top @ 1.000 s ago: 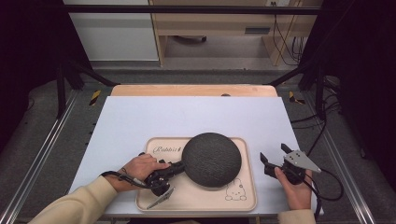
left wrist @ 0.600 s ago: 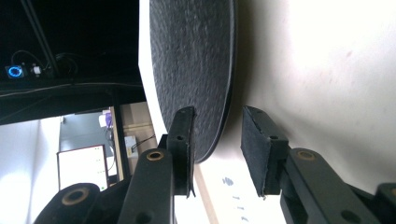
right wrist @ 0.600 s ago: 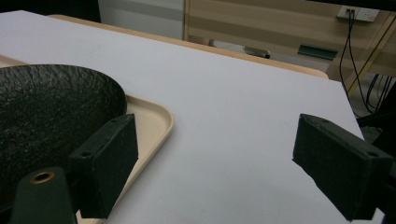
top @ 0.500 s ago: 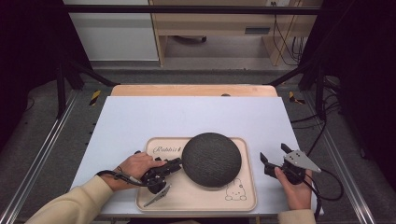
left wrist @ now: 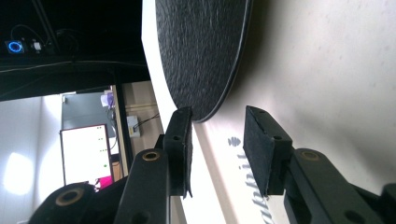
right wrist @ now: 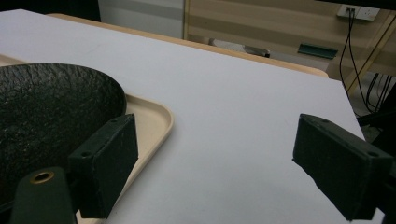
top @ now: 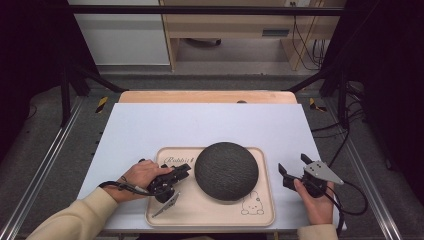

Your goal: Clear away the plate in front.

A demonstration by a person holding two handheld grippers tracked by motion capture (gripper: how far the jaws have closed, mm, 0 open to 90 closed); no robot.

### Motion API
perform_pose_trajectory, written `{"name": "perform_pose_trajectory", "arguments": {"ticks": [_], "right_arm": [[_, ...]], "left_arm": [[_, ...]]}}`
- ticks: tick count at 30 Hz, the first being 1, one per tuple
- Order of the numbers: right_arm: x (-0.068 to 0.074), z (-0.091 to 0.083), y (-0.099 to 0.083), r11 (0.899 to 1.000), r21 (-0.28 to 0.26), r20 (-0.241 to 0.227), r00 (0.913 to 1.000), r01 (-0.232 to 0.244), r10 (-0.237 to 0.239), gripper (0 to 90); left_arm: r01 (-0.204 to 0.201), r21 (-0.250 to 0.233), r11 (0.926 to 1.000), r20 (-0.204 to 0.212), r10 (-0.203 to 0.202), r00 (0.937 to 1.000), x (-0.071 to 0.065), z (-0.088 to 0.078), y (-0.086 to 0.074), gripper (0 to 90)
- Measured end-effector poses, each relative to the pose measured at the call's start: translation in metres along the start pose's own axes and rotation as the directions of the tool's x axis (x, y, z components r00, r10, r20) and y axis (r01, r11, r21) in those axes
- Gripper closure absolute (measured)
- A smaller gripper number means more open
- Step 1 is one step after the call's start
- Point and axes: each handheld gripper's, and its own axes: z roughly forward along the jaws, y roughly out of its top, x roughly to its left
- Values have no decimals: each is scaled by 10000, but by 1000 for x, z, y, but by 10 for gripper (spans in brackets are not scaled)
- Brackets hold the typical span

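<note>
- High view, progress: I read the work in hand as handling the dark round plate (top: 226, 170), which lies flat on the beige tray (top: 162, 212) on the bench (top: 150, 130). The plate is not lifted, so I judge the job to be at its grasp stage, with any lift or transfer still to do.
- High view, left claw (top: 184, 171): it lies low over the tray's left part, pointing sideways at the plate, which sits directly ahead of its tips. The left hand (top: 142, 176) grips the body from behind, forearm entering from the bottom left corner.
- High view, right claw (top: 292, 165): it rests on the bench just outside the tray's right edge, the plate off to its left, well apart. The right hand (top: 316, 197) holds it from below.
- Left gripper view: the left claw (left wrist: 218, 137) is rolled onto its side. Its jaws have just been opening and stand partly apart, holding nothing. The plate's (left wrist: 201, 51) rim lies just beyond the tips, in line with the gap but not within it; neither pad presses on it.
- Right gripper view: the right claw (right wrist: 217, 158) stands wide open and empty over bare bench. The plate (right wrist: 46, 107) and the tray's (right wrist: 159, 119) corner lie beyond its left jaw.
</note>
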Motion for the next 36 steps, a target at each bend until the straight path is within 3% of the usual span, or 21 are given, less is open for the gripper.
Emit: {"name": "perform_pose_trajectory", "arguments": {"ticks": [5,12,14,15,18,21,22,25,26,27,28,29,30,32,33,34,36], "right_arm": [[0,0,0,10000,11,-1,10000,23,-23,139],[1,0,0,10000,40,8,10000,38,-38,138],[1,0,0,10000,19,26,10000,46,-46,138],[0,0,0,10000,16,25,10000,62,-63,138],[1,0,0,10000,-9,14,10000,16,-16,137],[0,0,0,10000,31,4,10000,44,-44,137],[0,0,0,10000,31,4,10000,44,-44,137],[0,0,0,10000,-38,43,10000,-23,23,136],[-1,0,0,10000,-23,42,10000,-78,78,133],[-1,0,0,10000,-23,42,10000,-78,78,133],[-1,0,0,10000,-30,41,10000,-86,86,132],[-1,1,0,10000,-41,23,10000,-39,39,130],[-1,1,0,10000,-65,8,10000,-12,12,130],[-1,1,1,10000,-64,11,10000,-14,14,128],[-1,1,0,10000,-70,12,10000,-4,4,122],[-1,1,0,10000,-70,12,10000,-4,4,122],[-2,1,0,10000,-38,8,10000,-29,29,117]], "left_arm": [[180,128,9998,-136,-178,9997,4,0,-4,602],[648,749,9951,-587,-605,9964,14,-1,-16,495],[694,849,9940,-542,-649,9964,16,0,-19,469],[536,1254,9907,-614,-461,9970,19,-2,-24,465],[481,1455,9882,-665,-387,9970,22,-3,-29,448],[678,1916,9791,-916,-510,9945,28,-6,-40,433],[678,1916,9791,-916,-510,9945,28,-6,-40,430],[1026,2297,9678,-1160,-774,9902,33,-9,-47,414],[1493,2603,9539,-1296,-1187,9844,38,-11,-51,386],[1493,2603,9539,-1296,-1187,9844,38,-11,-51,376],[1529,2750,9492,-1327,-1200,9839,40,-11,-54,376],[1899,2916,9375,-1460,-1526,9774,41,-13,-58,360],[2002,3037,9315,-1508,-1604,9755,41,-13,-60,350],[2019,3086,9295,-1515,-1615,9752,41,-12,-61,331],[2121,3231,9223,-1542,-1699,9733,41,-12,-64,325],[2121,3231,9223,-1542,-1699,9733,41,-12,-64,323],[2348,3349,9125,-1573,-1916,9688,42,-12,-66,314]]}}
